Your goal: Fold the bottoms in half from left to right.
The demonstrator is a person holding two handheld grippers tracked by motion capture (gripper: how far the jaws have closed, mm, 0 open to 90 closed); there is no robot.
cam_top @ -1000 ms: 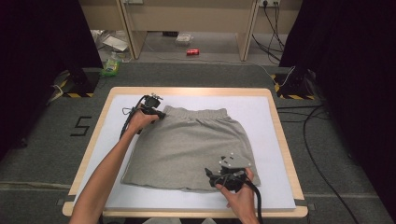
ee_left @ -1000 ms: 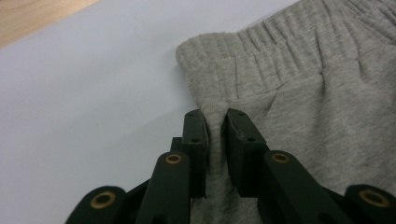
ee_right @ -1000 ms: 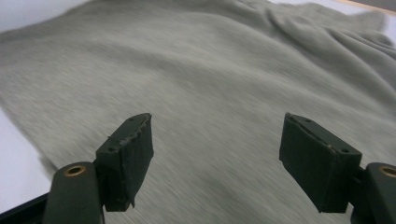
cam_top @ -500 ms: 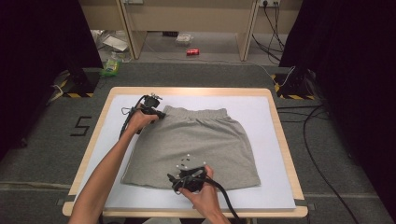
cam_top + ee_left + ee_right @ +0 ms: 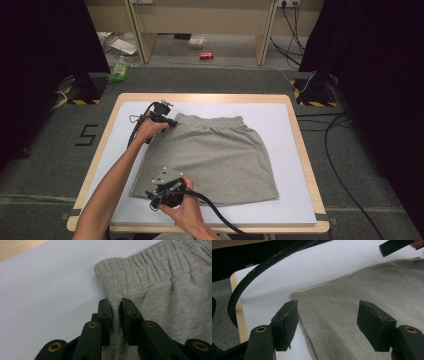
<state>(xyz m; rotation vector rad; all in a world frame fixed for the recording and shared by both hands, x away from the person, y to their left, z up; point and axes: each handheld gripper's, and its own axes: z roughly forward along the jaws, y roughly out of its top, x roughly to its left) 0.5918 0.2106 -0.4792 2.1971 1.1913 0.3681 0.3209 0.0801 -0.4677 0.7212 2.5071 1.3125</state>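
A grey garment with an elastic waistband (image 5: 215, 155) lies flat on the white board (image 5: 280, 120). My left gripper (image 5: 172, 122) is at its far left corner, shut on a fold of cloth just under the waistband (image 5: 115, 302); the fabric (image 5: 175, 290) stands pinched between the pads. My right gripper (image 5: 152, 195) hovers over the near left hem corner. Its jaws (image 5: 328, 315) are open and have just been closing. The hem corner (image 5: 362, 287) lies beneath and between them, with the pads (image 5: 287, 322) apart from the cloth.
The board sits on a wooden table (image 5: 300, 150) with carpet around it. A black cable (image 5: 244, 280) trails from the right gripper across the near edge. A red can (image 5: 206, 55) and litter lie on the far floor; cables (image 5: 340, 150) run at the right.
My right hand has slid left along the near hem, from the right corner to the left corner. The left hand has kept its hold and place.
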